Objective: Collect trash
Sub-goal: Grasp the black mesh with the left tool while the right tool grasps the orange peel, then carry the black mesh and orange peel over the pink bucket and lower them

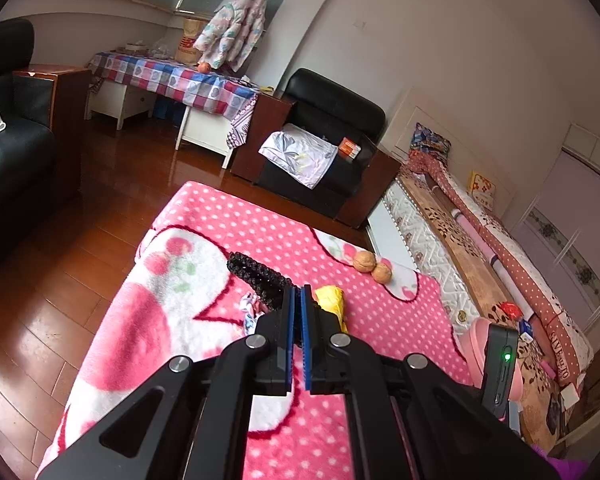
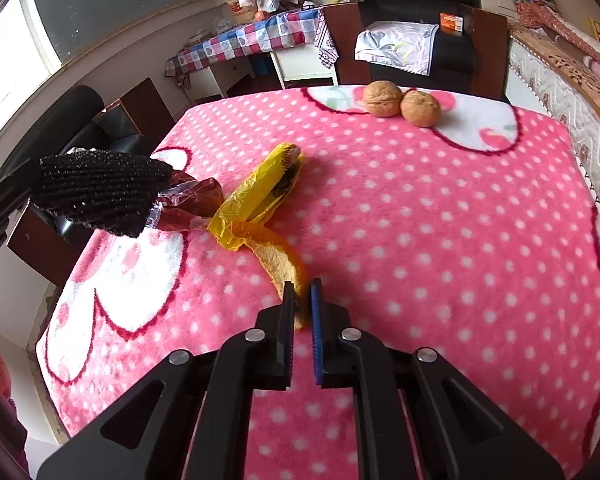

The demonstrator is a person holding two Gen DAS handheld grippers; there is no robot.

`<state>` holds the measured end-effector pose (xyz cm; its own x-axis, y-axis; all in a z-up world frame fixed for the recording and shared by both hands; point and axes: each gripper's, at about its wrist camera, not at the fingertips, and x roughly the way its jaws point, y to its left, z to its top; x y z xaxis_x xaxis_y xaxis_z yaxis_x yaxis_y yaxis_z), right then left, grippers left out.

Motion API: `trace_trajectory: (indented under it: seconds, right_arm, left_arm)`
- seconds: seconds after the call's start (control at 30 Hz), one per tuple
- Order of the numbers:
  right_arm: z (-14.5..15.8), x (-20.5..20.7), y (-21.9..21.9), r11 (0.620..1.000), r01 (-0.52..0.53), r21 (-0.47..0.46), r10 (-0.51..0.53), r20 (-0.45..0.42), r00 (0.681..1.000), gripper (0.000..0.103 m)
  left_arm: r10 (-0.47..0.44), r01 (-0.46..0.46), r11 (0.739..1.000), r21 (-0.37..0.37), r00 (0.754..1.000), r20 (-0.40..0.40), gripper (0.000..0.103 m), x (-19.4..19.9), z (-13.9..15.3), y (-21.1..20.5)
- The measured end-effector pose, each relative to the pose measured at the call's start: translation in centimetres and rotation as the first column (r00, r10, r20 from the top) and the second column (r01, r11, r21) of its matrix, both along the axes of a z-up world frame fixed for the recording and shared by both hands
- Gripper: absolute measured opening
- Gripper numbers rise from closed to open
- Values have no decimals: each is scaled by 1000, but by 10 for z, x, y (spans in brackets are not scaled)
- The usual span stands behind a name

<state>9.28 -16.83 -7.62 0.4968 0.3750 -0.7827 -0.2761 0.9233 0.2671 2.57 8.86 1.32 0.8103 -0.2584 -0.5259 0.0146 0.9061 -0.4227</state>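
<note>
My left gripper is shut on a black woven pouch, which hangs in the air above the pink dotted blanket. The right wrist view shows that pouch at the left. My right gripper is shut on the near end of a curled orange peel lying on the blanket. The peel's far end touches a yellow wrapper, also seen just right of my left fingertips. A crumpled brown and clear wrapper lies beside the pouch.
Two walnuts sit near the blanket's far edge, also in the left wrist view. A black armchair and a checked-cloth table stand beyond, a bed at the right, wooden floor at the left.
</note>
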Motion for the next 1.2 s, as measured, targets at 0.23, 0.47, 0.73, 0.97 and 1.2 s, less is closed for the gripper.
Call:
trace_trajectory:
  seconds: [0.23, 0.47, 0.73, 0.97, 1.2]
  right_arm:
    - [10, -16, -23, 999, 33, 13, -33, 14, 999, 7]
    - [14, -37, -46, 998, 66, 6, -66, 24, 998, 7]
    - [13, -52, -72, 995, 103, 12, -103, 20, 994, 7]
    - [13, -59, -86, 993, 118, 33, -118, 25, 993, 7]
    - [17, -62, -91, 991, 123, 48, -125, 42, 991, 7]
  left_arm:
    - [-61, 61, 998, 7, 998, -10, 2, -2, -2, -20]
    - [-101, 101, 995, 5, 995, -21, 2, -2, -4, -40]
    - [-128, 129, 992, 8, 991, -40, 2, -1, -4, -56]
    - [-152, 154, 988, 23, 987, -50, 2, 1, -2, -72]
    - [-173, 176, 984, 37, 983, -60, 2, 1, -2, -87]
